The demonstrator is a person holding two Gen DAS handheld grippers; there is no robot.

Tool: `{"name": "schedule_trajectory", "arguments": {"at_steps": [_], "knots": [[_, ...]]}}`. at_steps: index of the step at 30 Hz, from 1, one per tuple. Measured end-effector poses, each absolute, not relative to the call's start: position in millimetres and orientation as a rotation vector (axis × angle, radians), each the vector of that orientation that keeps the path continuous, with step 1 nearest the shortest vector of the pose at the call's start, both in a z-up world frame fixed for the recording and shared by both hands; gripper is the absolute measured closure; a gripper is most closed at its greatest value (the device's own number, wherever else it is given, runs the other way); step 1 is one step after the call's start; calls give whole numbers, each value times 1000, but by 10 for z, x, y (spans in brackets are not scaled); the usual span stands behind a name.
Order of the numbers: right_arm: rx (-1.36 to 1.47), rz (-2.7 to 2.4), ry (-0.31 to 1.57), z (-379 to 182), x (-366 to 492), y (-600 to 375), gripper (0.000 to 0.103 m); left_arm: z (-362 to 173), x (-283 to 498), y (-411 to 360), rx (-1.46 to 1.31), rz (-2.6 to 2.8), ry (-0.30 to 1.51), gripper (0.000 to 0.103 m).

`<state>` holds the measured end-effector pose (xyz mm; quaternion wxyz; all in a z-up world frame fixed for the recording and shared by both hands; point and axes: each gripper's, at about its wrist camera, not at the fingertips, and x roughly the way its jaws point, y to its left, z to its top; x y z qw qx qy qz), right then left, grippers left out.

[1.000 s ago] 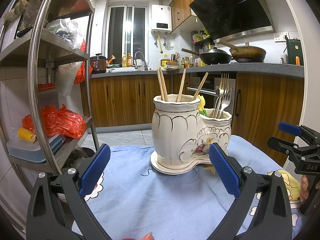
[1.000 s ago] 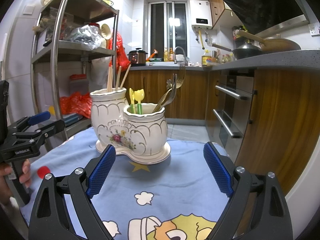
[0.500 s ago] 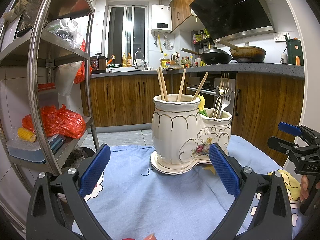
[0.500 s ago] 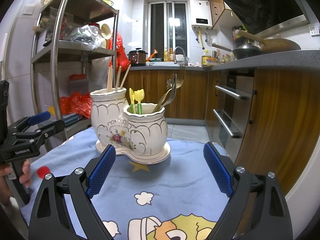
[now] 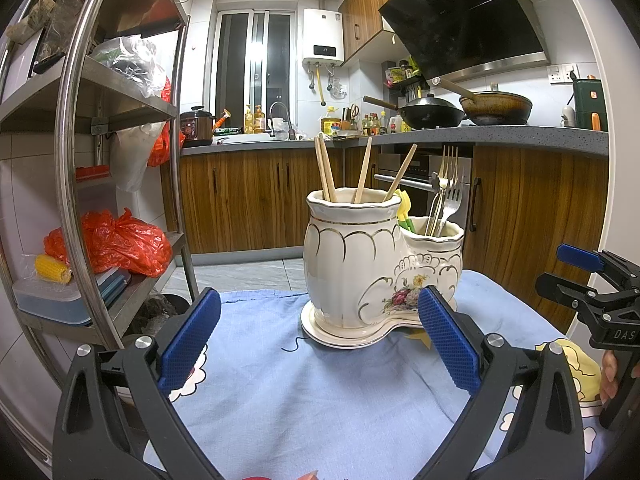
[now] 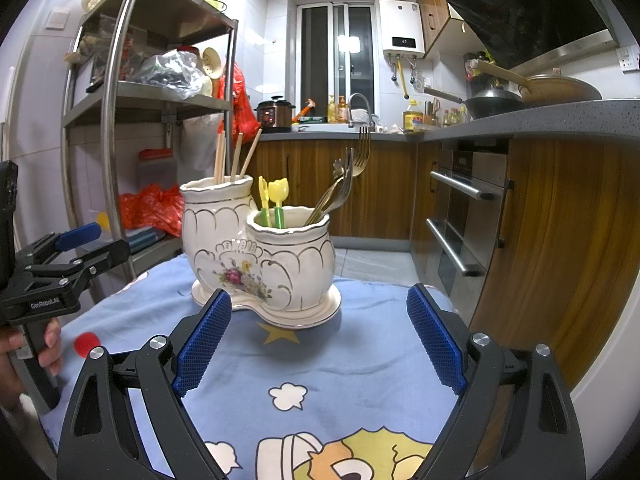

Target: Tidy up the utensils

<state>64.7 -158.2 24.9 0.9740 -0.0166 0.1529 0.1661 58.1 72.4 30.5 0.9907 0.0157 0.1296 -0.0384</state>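
On the blue cloth (image 5: 320,392) stands a white holder (image 5: 360,268) with two cups joined on one base. The tall cup has the wooden chopsticks (image 5: 326,170) standing in it. The short cup (image 6: 294,256) has the forks (image 5: 448,188), a spoon and two little yellow-and-green picks (image 6: 272,204). Long thin sticks go in the deep cup so they do not tip out, and the shorter things sit in the low one where they are easy to reach.

The left gripper (image 5: 318,342) is wide open and holds nothing. The right gripper (image 6: 320,344) is wide open too, and empty. Both hang low over the cloth, near the holder but not touching it, one on each side. No loose fork or stick lies on the cloth in either view, so the sorting looks finished. A person's fingers (image 6: 52,340) wrap the left handle.
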Motion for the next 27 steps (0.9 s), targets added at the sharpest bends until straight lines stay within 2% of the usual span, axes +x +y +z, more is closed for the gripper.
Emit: {"name": "schedule_trajectory", "arguments": {"at_steps": [27], "knots": [[-33, 335, 310, 249, 651, -1585, 14, 286, 604, 725, 29, -64, 270, 6]]}}
